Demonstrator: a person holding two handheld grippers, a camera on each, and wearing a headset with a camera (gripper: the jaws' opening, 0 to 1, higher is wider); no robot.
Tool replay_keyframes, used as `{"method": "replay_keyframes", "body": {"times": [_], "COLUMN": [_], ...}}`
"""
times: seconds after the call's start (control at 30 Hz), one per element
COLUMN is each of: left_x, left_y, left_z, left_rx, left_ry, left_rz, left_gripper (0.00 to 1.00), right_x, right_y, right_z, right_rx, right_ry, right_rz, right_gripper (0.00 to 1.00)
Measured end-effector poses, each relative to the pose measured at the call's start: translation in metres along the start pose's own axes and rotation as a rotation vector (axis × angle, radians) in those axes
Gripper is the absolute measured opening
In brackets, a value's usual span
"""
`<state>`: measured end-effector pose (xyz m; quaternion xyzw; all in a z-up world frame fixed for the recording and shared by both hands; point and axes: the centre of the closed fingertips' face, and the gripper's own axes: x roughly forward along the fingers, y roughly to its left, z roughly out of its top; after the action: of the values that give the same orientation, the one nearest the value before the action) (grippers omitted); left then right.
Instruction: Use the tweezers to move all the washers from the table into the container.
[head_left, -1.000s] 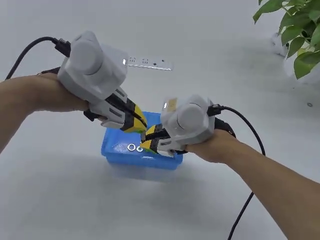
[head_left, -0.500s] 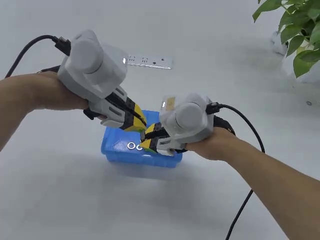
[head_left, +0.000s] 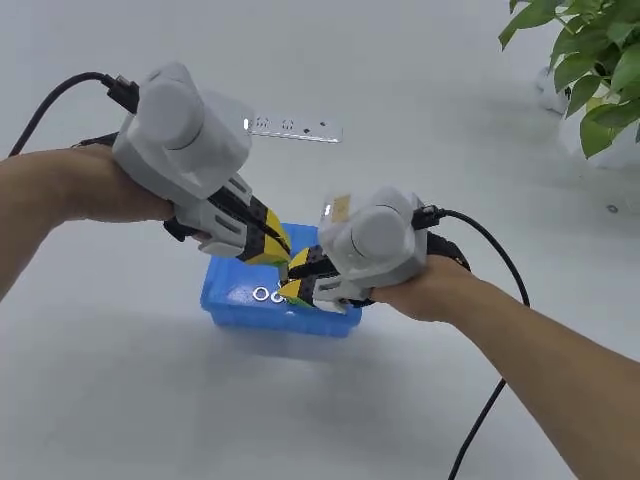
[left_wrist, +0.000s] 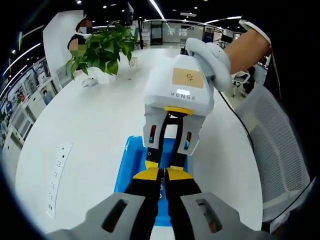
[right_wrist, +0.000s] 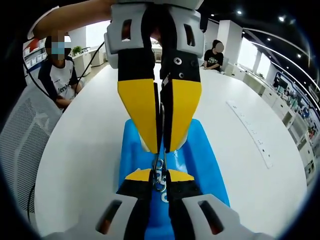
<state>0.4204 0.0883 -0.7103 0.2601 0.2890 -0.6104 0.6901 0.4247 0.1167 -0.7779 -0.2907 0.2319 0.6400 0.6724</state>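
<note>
hardly anything has moved vs 1 s ago: left gripper (head_left: 275, 250) and right gripper (head_left: 295, 290) stay tip to tip over the blue container (head_left: 225, 305); the slight shift is just the head cam. progress: at least two washers (head_left: 262, 293) lie inside the container and none is visible on the white worktop (head_left: 120, 380), so the task looks nearly done. left fingers (right_wrist: 145, 110) are clamped on the tweezers (right_wrist: 161, 150); right fingers (right_wrist: 140, 176) pinch the same tweezers lower down, near closed. can't tell if a washer sits in the tips.
</note>
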Motion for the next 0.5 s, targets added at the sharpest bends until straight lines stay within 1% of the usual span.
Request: {"method": "replay_keyframes", "body": {"times": [0.27,0.5], "left_x": [-0.010,-0.022], "left_y": [-0.004,-0.010], "left_z": [0.007,0.015], "left_rx": [0.014,0.026], "left_ry": [-0.002,-0.003], "left_rz": [0.014,0.028], "left_gripper": [0.06,0.06], "right_x": [-0.009,-0.017], "right_y": [0.003,0.007], "right_z": [0.009,0.019], "right_rx": [-0.012,-0.024], "right_ry": [-0.014,-0.028], "right_rz": [-0.011,-0.022], "right_gripper": [0.12,0.12]}}
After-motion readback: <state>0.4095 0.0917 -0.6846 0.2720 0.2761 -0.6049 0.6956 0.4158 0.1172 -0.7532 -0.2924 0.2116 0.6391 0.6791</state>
